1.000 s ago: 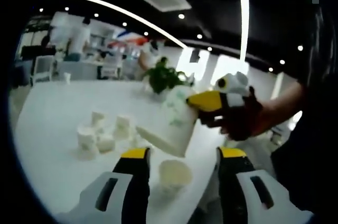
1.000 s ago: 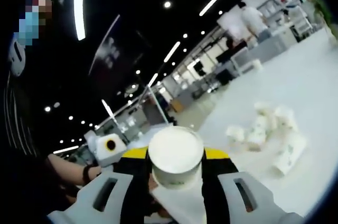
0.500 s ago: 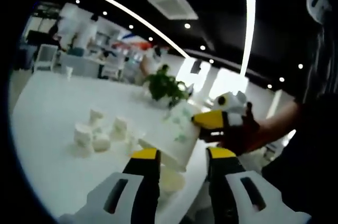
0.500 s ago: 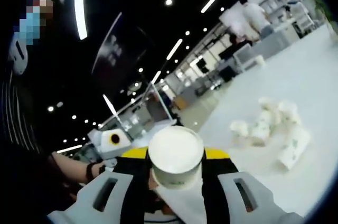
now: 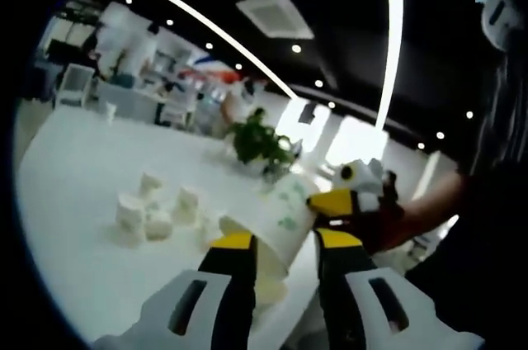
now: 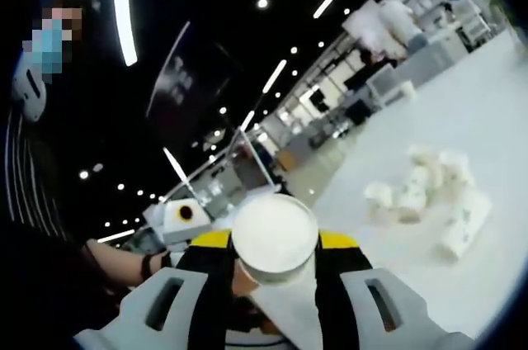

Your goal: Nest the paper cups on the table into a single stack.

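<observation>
Left gripper view: loose paper cups (image 5: 153, 211) in a cluster on the white worktop (image 5: 74, 168), well left of the cup stack. The cup stack (image 5: 268, 222), white with green print, lies tilted, its wide rim down between the yellow-tipped jaws of the left hand-held gripper (image 5: 285, 243); jaws stand close on either side of the rim, but contact is not clear (cannot tell if clamped). Another cup (image 5: 268, 288) sits on the worktop just below the stack's rim. Potted plant (image 5: 260, 139) on the worktop beyond the stack. Right of the stack, the right hand-held gripper (image 5: 334, 200) comes in, yellow tip at the stack's narrow end, a person's hand (image 5: 384, 218) behind it.

Right gripper view: the right hand-held gripper (image 6: 274, 244) is clamped on the cup stack (image 6: 274, 238), whose round white end faces the camera. Left of the stack, a forearm (image 6: 111, 263). Right of the stack, the loose cups (image 6: 429, 197) on the worktop (image 6: 487, 102)
</observation>
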Demonstrator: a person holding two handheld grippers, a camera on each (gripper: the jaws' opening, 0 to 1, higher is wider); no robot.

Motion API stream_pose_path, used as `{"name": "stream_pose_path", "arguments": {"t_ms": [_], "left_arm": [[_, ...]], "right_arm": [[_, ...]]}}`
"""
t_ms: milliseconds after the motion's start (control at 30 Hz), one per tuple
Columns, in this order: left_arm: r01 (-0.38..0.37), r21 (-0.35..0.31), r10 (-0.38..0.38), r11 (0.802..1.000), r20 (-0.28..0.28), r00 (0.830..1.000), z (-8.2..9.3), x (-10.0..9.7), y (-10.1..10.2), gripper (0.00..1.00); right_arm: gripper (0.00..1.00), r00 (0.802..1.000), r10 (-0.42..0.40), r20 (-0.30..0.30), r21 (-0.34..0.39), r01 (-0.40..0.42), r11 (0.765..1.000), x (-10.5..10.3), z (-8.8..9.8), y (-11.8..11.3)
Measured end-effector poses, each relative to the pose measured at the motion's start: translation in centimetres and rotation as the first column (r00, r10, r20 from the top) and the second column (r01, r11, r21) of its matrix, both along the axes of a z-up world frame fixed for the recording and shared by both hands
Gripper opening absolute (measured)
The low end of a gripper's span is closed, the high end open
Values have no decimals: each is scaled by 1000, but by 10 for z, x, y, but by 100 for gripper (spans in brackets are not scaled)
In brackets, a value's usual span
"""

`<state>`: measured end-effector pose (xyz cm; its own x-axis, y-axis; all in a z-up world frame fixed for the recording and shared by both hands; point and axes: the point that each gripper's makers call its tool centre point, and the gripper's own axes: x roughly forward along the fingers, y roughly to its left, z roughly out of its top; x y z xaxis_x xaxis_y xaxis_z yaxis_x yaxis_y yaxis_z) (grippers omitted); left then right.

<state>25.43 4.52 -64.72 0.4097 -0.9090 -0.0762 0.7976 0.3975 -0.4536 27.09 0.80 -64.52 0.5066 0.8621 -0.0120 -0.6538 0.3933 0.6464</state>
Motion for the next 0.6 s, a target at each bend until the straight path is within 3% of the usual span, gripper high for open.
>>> {"name": "stream_pose_path", "arguments": {"t_ms": [133,600], "left_arm": [[-24,0,24,1000,-2,1000,1,4,4,17],[-6,-27,5,1000,-45,999,3,1,4,12]], "right_arm": [[35,1000,15,-5,4,-15,1000,-3,-2,2],[35,998,54,-42,43,-52,998,-8,-7,2]]}}
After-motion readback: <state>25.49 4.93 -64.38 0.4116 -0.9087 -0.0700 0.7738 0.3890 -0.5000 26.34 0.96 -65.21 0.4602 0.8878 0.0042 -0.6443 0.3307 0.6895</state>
